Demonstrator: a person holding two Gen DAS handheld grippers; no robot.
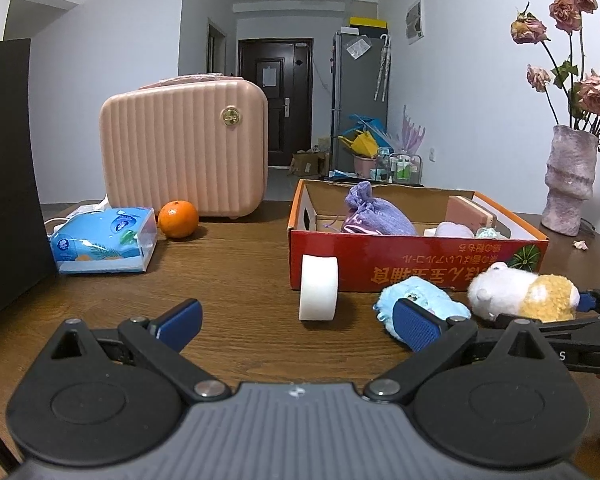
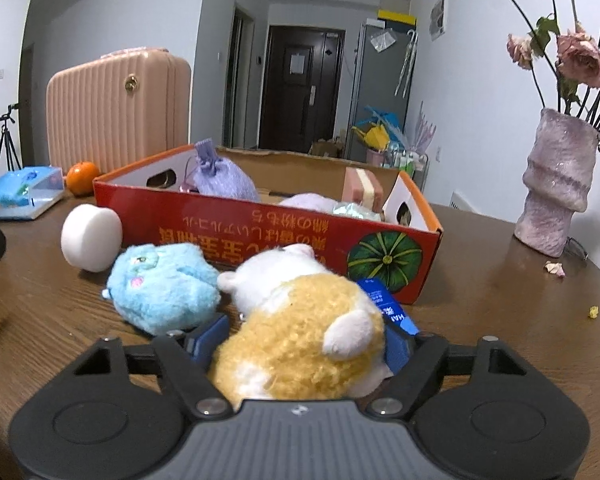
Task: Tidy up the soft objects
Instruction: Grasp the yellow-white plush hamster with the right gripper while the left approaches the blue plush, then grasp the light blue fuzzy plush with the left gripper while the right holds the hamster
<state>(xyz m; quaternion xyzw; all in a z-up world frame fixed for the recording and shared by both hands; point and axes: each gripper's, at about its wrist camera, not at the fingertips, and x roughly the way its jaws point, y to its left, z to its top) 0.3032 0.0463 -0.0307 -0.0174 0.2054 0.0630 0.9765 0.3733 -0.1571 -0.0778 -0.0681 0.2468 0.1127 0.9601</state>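
Out of sight on the table

The hamster toy (image 2: 300, 344) hides most of the right gripper's (image 2: 300, 340) pads, so contact cannot be judged; the left gripper's (image 1: 296, 324) right finger (image 1: 416, 326) covers part of the blue toy (image 1: 424, 300) (its face is hidden there). The box (image 1: 380, 256) wall screens its contents' lower halves, and the frame edge crops the flowers (image 1: 580, 40).

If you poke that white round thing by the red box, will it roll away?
Probably. The white round thing stands on its curved edge on the wooden table, so a push along the table could set it rolling. It looks like foam, so likely light and squashy. The red box beside it might stop it.
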